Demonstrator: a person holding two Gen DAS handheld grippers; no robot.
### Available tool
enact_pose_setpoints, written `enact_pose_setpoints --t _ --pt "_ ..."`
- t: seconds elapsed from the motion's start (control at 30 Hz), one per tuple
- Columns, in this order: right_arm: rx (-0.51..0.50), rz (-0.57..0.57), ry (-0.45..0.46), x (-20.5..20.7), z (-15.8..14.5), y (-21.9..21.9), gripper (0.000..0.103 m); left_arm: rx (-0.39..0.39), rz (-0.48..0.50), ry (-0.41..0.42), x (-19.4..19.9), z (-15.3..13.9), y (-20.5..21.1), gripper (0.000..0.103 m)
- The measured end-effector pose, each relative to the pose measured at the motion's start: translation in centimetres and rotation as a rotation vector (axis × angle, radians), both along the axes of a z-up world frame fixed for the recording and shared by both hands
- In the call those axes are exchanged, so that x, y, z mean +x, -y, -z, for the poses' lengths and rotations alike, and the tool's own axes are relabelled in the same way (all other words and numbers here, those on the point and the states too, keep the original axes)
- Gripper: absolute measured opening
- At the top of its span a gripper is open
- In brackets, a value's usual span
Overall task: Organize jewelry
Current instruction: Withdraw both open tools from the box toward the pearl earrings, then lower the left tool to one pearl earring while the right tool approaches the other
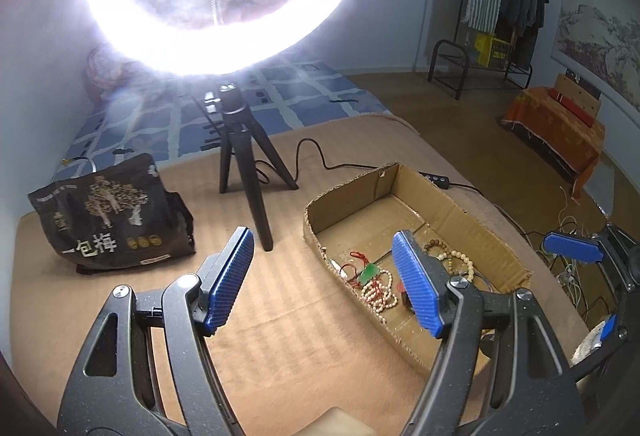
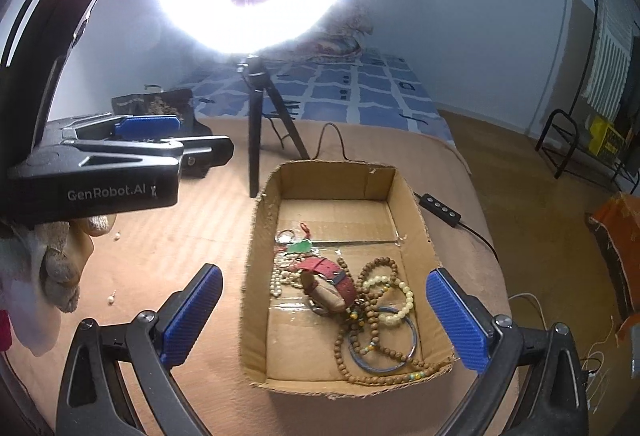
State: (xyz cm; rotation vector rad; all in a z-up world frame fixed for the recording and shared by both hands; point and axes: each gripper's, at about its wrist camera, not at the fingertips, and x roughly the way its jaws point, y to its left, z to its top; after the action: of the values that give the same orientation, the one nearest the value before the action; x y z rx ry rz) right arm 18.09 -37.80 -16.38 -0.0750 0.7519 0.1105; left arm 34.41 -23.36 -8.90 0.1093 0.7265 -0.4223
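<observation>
An open cardboard box (image 2: pixel 256 276) lies on the tan table and holds a tangle of jewelry. In it are a red-strap watch (image 2: pixel 328 276), a long wooden bead string (image 2: pixel 376 376), a pale bead bracelet (image 2: pixel 400 312), a blue bangle (image 2: pixel 400 360), a green pendant (image 2: pixel 302 246) and a pearl strand (image 2: pixel 278 278). My right gripper (image 2: pixel 324 272) hovers above the box, open wide, nothing between its pads. My left gripper (image 1: pixel 323 248) stands open and empty over the box's (image 1: pixel 460 204) left corner, near the pendant (image 1: pixel 370 272) and pearls (image 1: pixel 380 296). Two small pale bits (image 2: pixel 111 299) lie loose on the table.
A ring light on a black tripod (image 1: pixel 244 172) stands behind the box, its cable and controller (image 2: pixel 440 210) trailing right. A black printed bag (image 1: pixel 108 212) sits at the left. A gloved hand (image 2: pixel 60 268) holds the left gripper (image 2: pixel 180 136). The right gripper (image 1: pixel 592 288) shows at the table's right edge.
</observation>
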Motion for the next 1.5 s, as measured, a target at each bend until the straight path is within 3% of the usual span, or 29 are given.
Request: enact_pose_setpoints --t 0.27,0.6,0.97,1.23,1.5 --pt "-0.025 -0.032 0.024 -1.7 -1.7 -2.3 0.103 0.008 -0.009 0.035 -2.2 -2.0 -2.8 0.074" --pt "-0.021 -0.06 0.075 -4.3 -2.9 -5.0 0.103 0.003 -0.055 0.062 -4.5 -3.8 -9.2 0.074" --pt "0.009 -0.166 0.042 -5.1 -1.1 -9.7 0.102 -0.009 -0.142 0.018 -5.6 -1.2 -18.2 0.074" --pt "0.047 -0.229 -0.024 -4.6 2.0 -13.6 0.083 -0.023 -0.177 -0.042 -5.7 2.8 -22.7 0.074" --pt "0.09 -0.312 -0.104 -3.8 5.7 -17.1 0.063 -0.044 -0.165 -0.102 -5.5 6.7 -24.0 0.074"
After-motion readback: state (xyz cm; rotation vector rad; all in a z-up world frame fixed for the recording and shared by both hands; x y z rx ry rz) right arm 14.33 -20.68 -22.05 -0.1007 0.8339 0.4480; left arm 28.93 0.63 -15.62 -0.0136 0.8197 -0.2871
